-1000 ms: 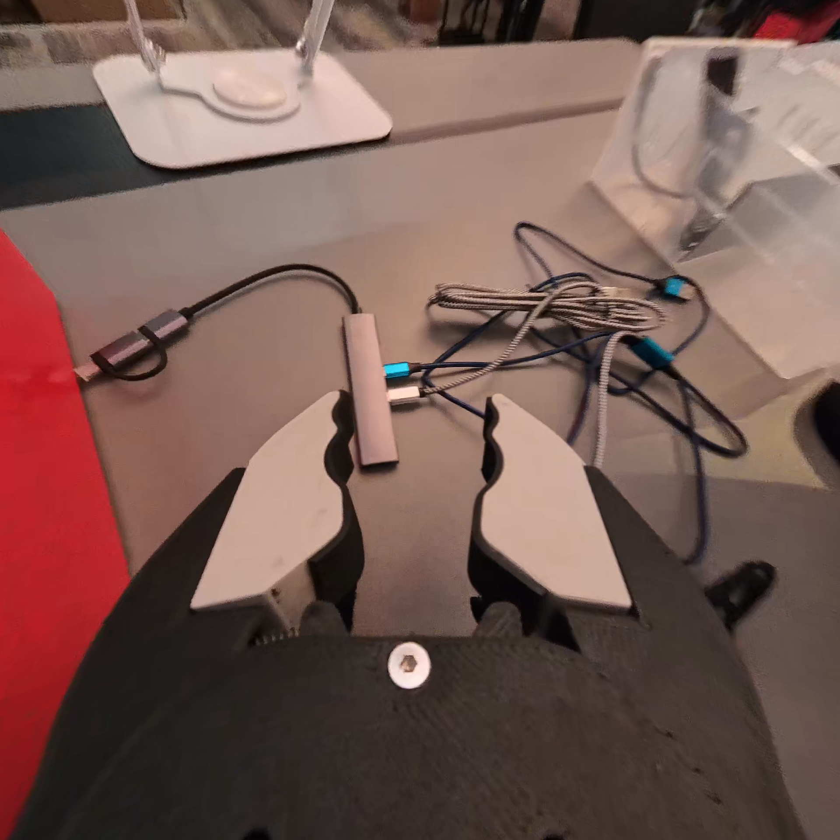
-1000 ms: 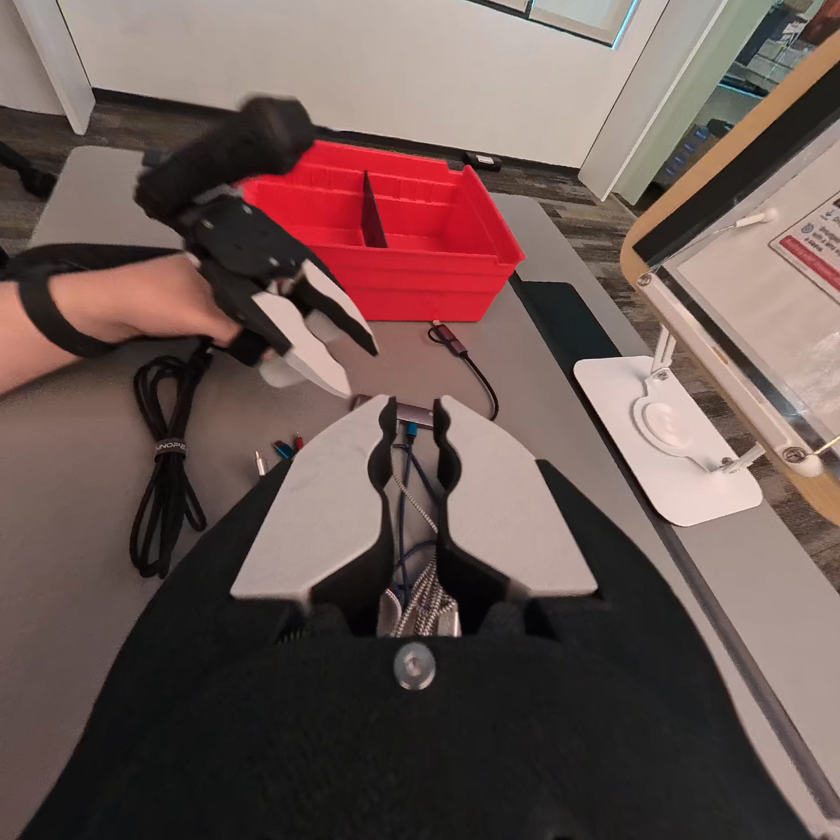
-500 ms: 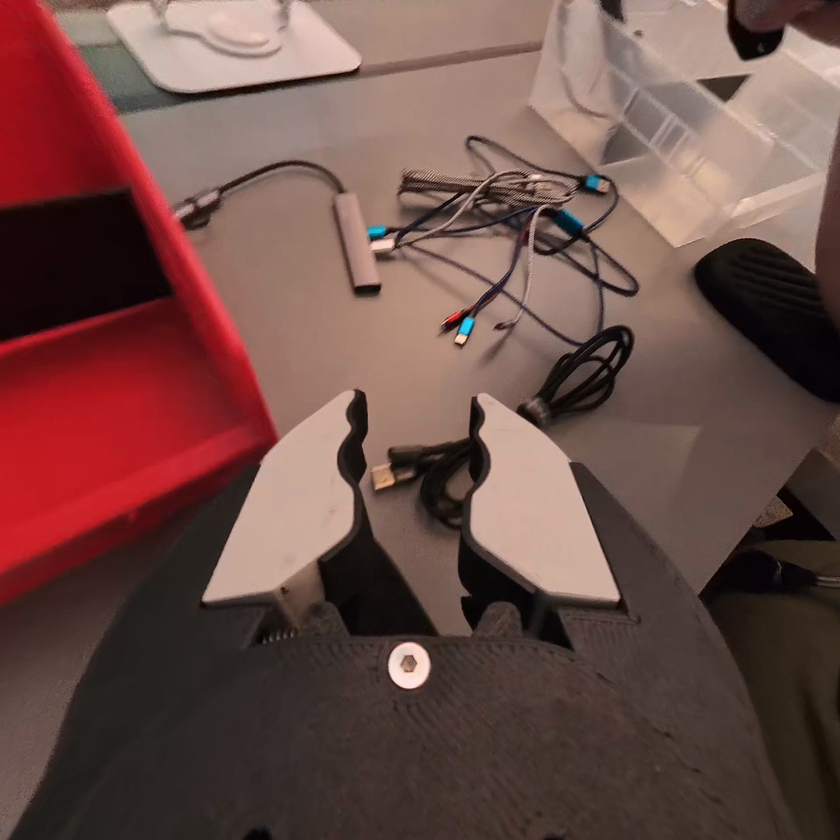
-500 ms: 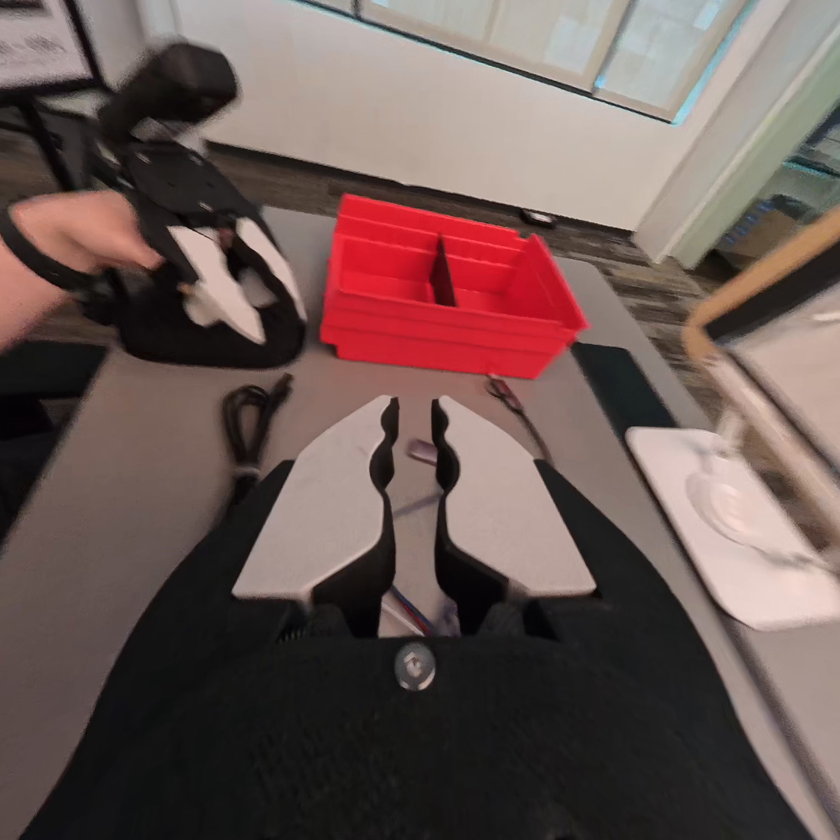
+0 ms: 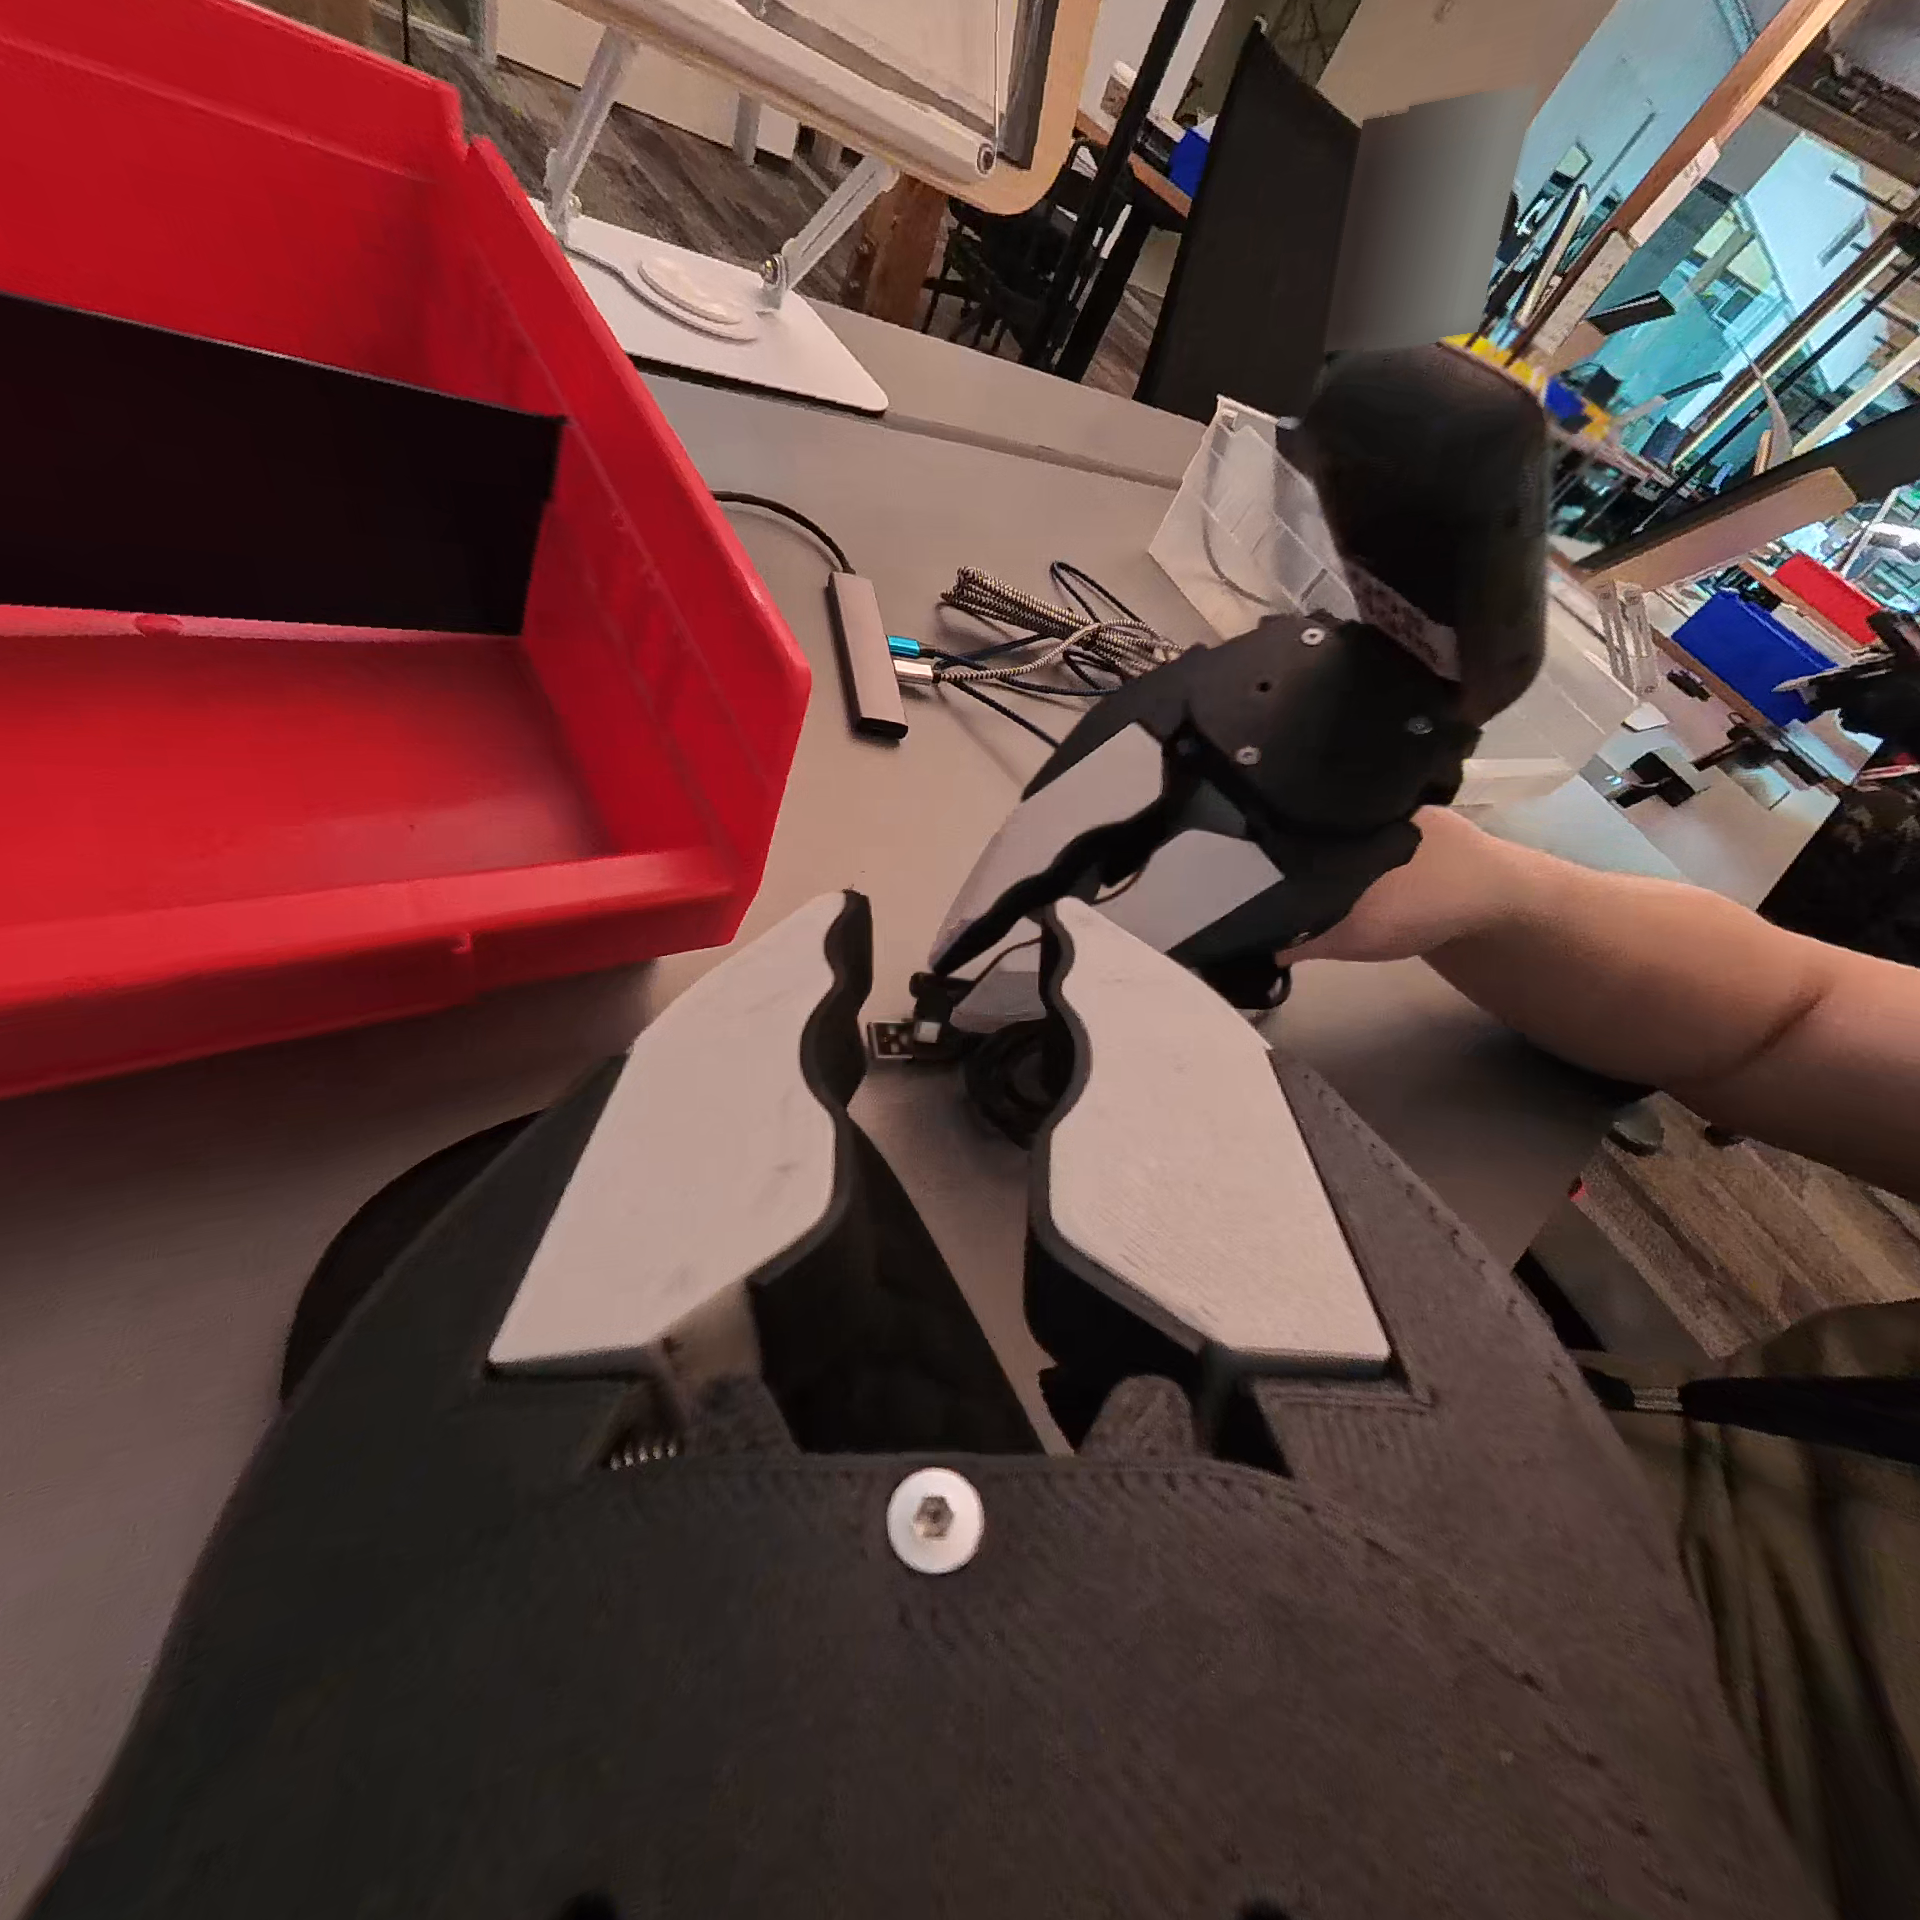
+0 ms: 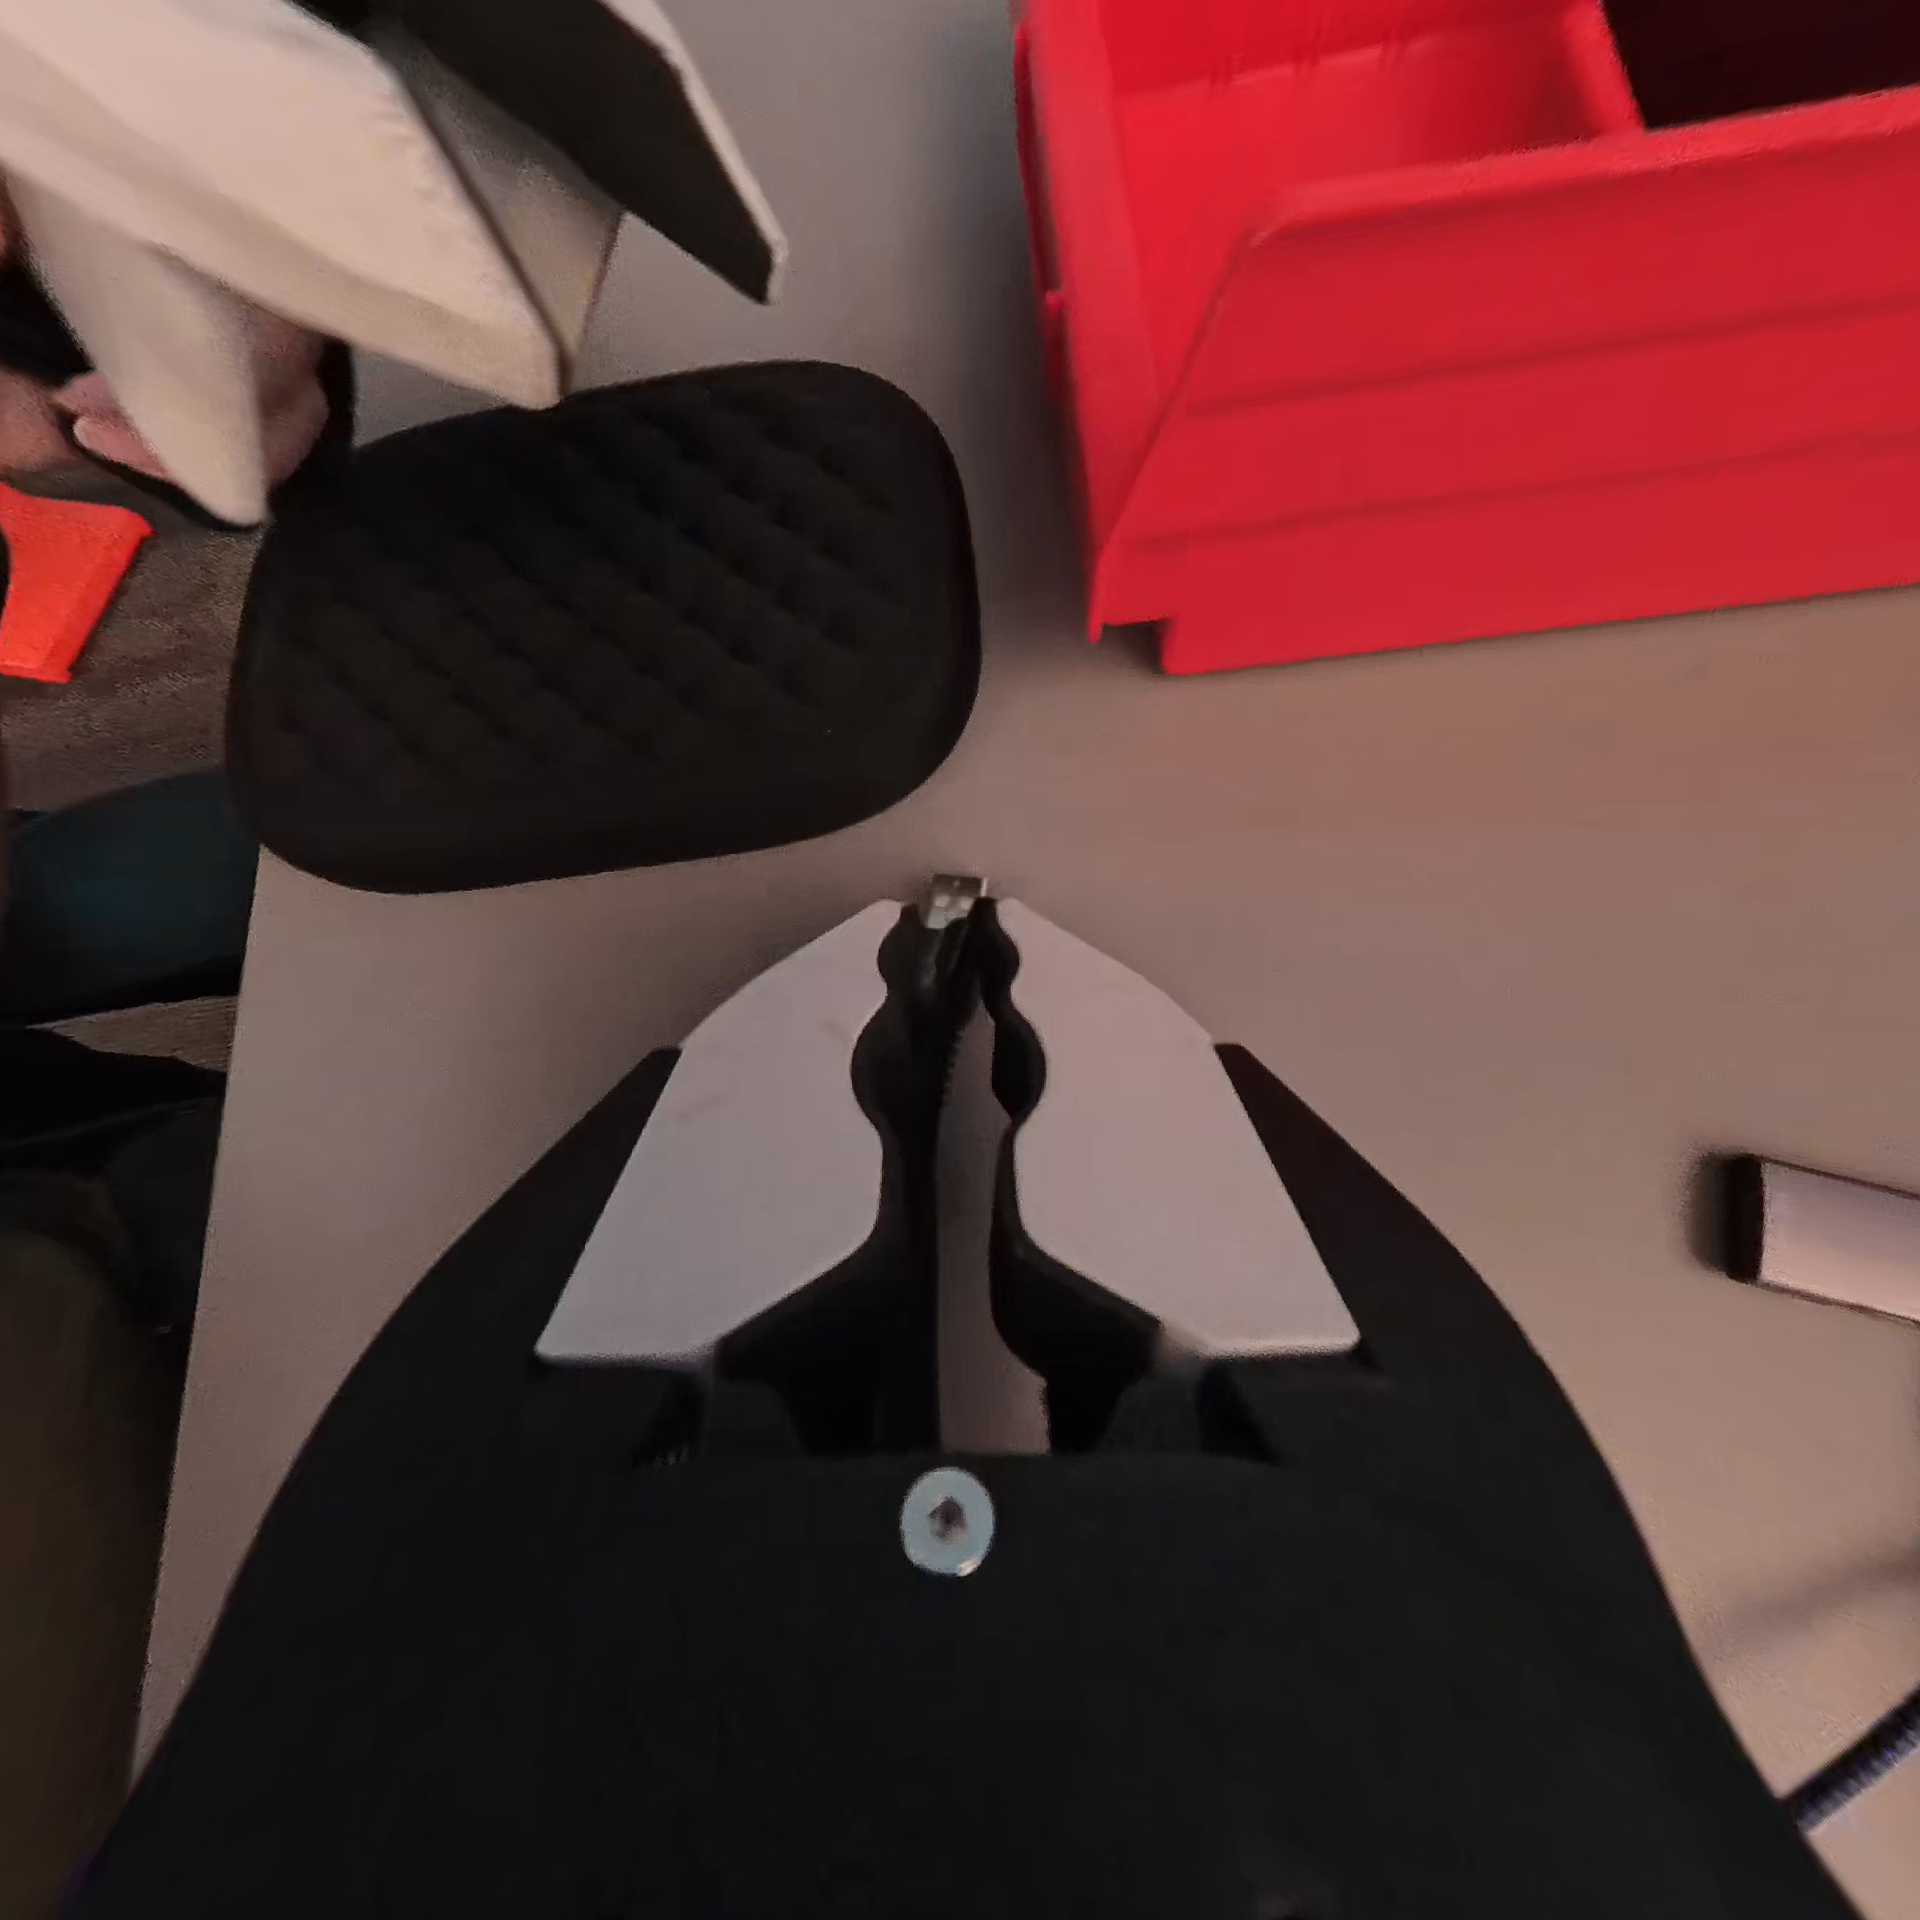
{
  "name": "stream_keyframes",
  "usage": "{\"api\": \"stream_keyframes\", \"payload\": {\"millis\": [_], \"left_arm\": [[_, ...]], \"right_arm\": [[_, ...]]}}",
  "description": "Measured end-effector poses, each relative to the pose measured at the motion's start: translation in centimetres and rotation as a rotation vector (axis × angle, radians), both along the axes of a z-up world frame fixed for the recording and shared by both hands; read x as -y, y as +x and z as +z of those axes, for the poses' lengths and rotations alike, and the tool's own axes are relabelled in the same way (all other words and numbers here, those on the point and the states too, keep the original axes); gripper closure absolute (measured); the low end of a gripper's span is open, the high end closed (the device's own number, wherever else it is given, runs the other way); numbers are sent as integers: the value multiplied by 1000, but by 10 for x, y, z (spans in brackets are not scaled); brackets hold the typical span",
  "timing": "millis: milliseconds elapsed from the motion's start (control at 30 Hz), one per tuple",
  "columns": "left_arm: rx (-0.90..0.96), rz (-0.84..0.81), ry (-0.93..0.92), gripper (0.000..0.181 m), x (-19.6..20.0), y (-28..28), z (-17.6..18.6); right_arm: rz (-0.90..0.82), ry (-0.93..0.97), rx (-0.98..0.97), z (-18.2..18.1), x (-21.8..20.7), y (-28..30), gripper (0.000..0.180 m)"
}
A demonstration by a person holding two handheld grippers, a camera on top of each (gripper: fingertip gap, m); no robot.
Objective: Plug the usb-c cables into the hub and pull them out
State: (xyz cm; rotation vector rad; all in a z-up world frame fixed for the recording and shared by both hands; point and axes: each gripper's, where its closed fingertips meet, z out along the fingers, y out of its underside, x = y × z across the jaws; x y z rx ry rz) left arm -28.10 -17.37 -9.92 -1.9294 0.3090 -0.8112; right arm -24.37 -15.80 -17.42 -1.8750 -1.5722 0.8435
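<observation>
Right claw (image 6: 948,906) now down from above the table, clamped on black cable's plug (image 6: 951,902); left claw (image 5: 956,914) agape just behind.

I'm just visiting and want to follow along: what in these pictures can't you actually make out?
- Black cable: its coil sits behind the left gripper finger in the left wrist view.
- Hub: too small there to count free ports.
- Right gripper: the right wrist view is blurred, so its plug's type is unclear.
- Red bin: cut by the edge.

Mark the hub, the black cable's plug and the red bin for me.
hub (image 5: 865,665): left wrist view, mid-body.
black cable's plug (image 6: 954,900): right wrist view, metal tip.
red bin (image 5: 665,665): left wrist view, side wall.
</observation>
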Motion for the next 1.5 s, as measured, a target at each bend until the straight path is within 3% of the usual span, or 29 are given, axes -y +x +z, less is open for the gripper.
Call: {"api": "stream_keyframes", "payload": {"millis": [167, 467, 733, 1000, 1300, 1367, 1500], "left_arm": [[-24, -7, -1, 150, 3, 4, -1], [-15, -19, -19, 150, 14, 8, -4], [4, -43, -5, 150, 25, 7, -2], [20, -38, -18, 150, 28, 3, -8], [-24, -37, -36, 151, 19, 15, -13], [-79, -66, -35, 151, 9, 34, -7], [-247, -80, -28, 147, -30, 75, 11]], "right_arm": [[-24, -52, 77, -3, -9, 4, 165], [56, -421, 186, 13, -10, 5, 158], [67, -379, 303, -4, -4, 8, 154], [119, -422, 284, -11, 8, 2, 171], [157, -188, -84, 68, -4, 66, 172], [116, -168, -172, 90, -14, 89, 172], [190, -215, -288, 131, -17, 130, 172]]}}
